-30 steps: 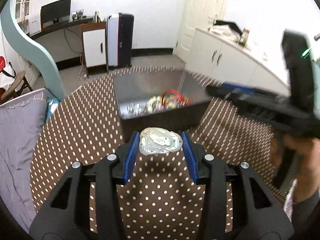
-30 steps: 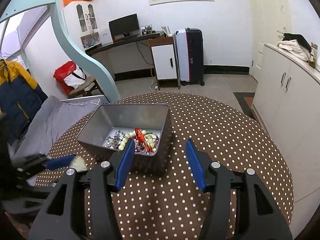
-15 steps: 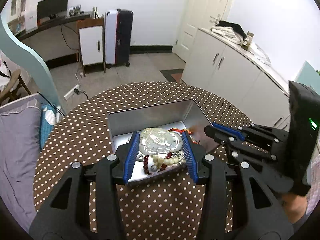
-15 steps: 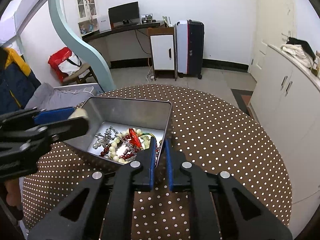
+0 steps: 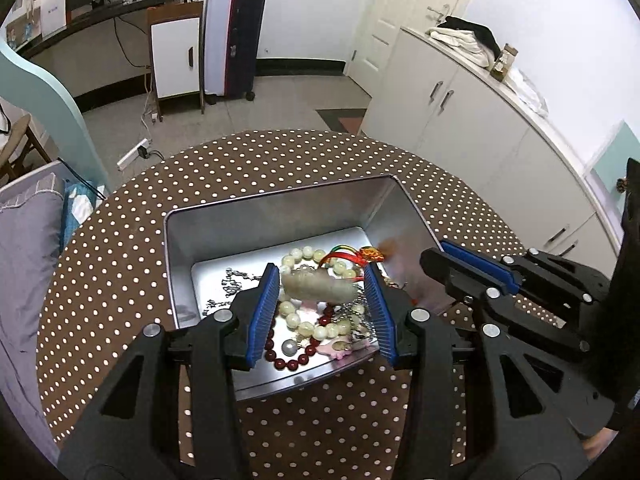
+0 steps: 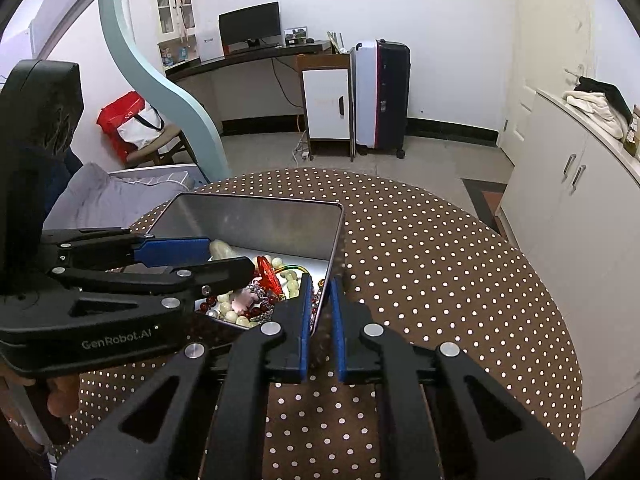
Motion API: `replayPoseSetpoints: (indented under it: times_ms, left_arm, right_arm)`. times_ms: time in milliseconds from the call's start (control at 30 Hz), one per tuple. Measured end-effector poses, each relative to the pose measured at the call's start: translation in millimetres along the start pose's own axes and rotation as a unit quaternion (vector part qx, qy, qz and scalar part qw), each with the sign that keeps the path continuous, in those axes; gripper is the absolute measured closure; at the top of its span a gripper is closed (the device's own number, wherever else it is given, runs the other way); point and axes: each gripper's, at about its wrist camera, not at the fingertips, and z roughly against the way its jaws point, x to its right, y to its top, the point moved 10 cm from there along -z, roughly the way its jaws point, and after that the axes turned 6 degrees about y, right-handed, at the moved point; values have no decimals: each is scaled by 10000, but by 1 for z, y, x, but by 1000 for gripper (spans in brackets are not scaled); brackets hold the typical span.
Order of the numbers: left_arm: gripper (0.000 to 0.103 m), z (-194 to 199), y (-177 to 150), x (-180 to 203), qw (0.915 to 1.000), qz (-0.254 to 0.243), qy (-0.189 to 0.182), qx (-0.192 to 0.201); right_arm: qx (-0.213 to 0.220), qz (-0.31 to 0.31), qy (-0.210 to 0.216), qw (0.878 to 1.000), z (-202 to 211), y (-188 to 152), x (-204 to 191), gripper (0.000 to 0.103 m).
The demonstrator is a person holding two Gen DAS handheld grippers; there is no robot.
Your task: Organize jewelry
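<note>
A silver metal tin (image 5: 276,208) stands on the polka-dot table and holds bead bracelets (image 5: 304,324), chains and a red ornament (image 5: 370,254). My left gripper (image 5: 320,292) hovers over the tin with its jaws apart; a pale carved pendant (image 5: 316,286) sits blurred between them, and no grip on it shows. My right gripper (image 6: 319,286) is shut on the tin's near right wall (image 6: 334,248). The left gripper (image 6: 192,258) and the pendant (image 6: 222,249) also show in the right wrist view.
The round table (image 6: 440,280) has a brown cloth with white dots. A grey cushion (image 5: 20,264) lies at its left edge. White cabinets (image 5: 480,128) stand to the right, a suitcase (image 6: 382,96) and desk behind.
My left gripper moved over the tin and its jaws spread; the pendant tilted and blurred between them. My right gripper went from open to shut on the tin's wall.
</note>
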Motion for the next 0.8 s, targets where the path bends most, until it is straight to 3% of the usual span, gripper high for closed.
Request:
replayPoseSetpoints:
  times_ms: [67,267,433,500,633,800]
  left_arm:
    - [48,3,1,-1,10000,17,60,52]
    - [44,21,0,0,9997,-2,59,216]
    - [35,54,0,-5,9974,46,363,627]
    - [32,67,0,-8,9955,87,493,808]
    - [30,95,-3,-13,9901,108,823,1133]
    - [27,137,-13,-14,9790,123,1275,1583]
  right_arm:
    - [7,-16,11,10000,0,0,0,95]
    - [147,-93,54,9998,8,0,2,92]
    - [311,-98,63,9994,28,-1,2,89]
    - [399,-91,41,9992,37,0,2,78]
    - [641,-48,-73,9979,62,-2,0,72]
    - [1054,-3,-220,9942,101,-3,-7,55]
